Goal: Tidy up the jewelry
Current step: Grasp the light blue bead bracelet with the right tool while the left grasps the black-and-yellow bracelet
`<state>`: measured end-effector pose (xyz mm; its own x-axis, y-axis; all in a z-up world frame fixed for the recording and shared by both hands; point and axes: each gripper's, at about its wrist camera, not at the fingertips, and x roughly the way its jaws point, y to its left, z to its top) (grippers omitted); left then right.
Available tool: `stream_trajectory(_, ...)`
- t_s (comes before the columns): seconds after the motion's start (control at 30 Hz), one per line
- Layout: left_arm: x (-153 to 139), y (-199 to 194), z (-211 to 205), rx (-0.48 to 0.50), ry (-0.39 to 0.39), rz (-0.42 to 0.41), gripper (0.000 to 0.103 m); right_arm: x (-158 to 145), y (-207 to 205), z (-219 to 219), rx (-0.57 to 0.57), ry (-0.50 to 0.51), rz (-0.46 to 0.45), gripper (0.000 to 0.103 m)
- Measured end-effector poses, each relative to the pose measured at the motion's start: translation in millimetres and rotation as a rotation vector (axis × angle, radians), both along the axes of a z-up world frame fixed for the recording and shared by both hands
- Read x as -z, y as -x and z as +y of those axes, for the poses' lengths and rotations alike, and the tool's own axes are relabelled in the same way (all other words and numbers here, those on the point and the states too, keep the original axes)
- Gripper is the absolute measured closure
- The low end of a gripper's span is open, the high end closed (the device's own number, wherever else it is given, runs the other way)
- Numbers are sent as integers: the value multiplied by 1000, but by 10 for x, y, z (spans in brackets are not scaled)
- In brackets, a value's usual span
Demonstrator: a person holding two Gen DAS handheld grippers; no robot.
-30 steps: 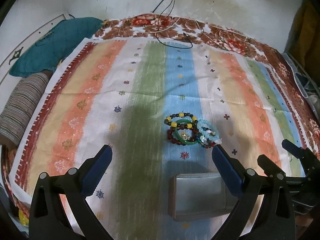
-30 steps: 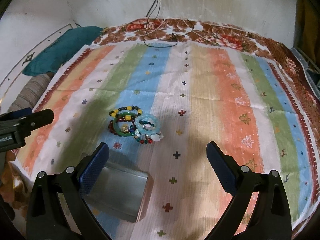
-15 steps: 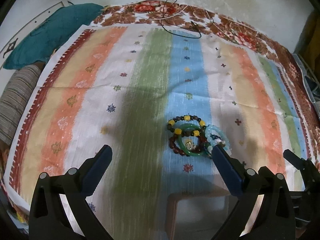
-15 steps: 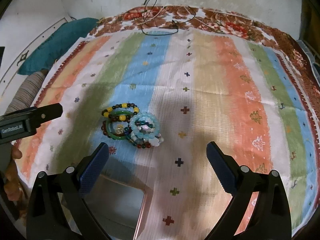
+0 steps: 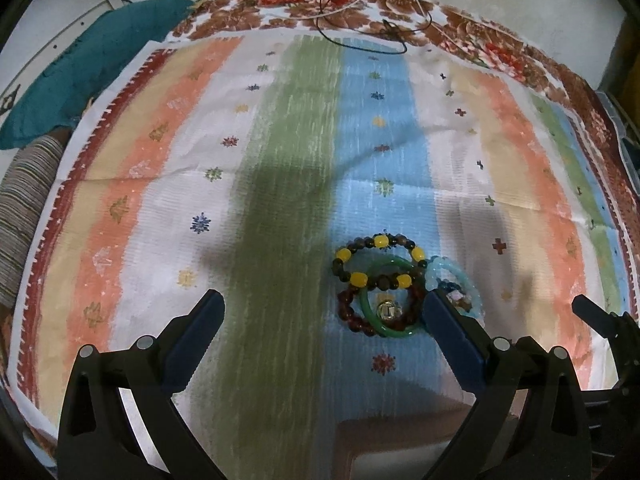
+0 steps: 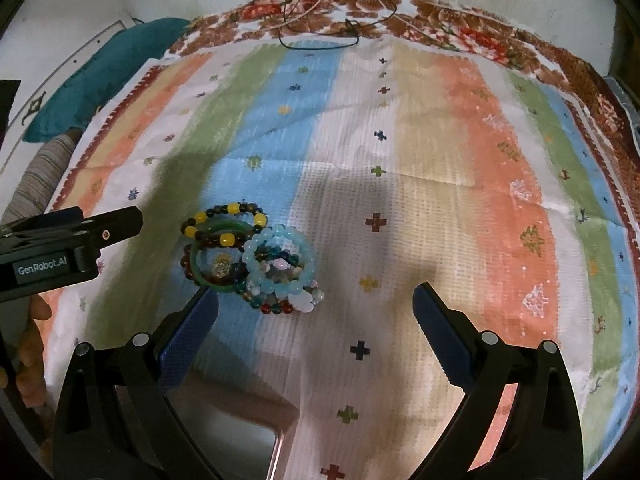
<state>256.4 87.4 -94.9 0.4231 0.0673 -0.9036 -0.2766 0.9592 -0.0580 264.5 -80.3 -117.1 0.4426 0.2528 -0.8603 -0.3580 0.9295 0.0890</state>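
Note:
A pile of bracelets lies on the striped cloth: a dark bead bracelet with yellow beads, a green bangle, a dark red bead bracelet, and light blue bead bracelets. A grey metal box sits just in front of the pile. My left gripper is open and empty, its right finger over the pile's right edge. My right gripper is open and empty, just in front of the pile.
The striped cloth covers a bed with a floral sheet. A teal pillow and a striped pillow lie at the left. Black cables lie at the far edge. The left gripper's body shows in the right wrist view.
Both grippers moved forward and down toward the bracelet pile. The pile is nearer and larger now, and the box has slid to the bottom edge of both views.

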Motion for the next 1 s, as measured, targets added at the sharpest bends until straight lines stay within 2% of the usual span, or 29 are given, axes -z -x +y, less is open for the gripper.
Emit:
stream_trajectory(0.67,506,-417,209,-32,87,84,6,421,-452,156,22,36,102,5)
stream_trajectory(0.87,618,-512,206,-13,88,104,16,567,-593,184,44,61,124,5)
stream_trajectory(0.9,633,-523,209,-12,89,107,17,586,-620,190,46,62,127,6)
stream_trajectory(0.93,646,-536,211,-11,90,109,18,602,-644,197,48,65,128,14)
stream_trajectory(1.0,676,-558,223,-9,91,114,21,636,-675,207,54,71,133,17)
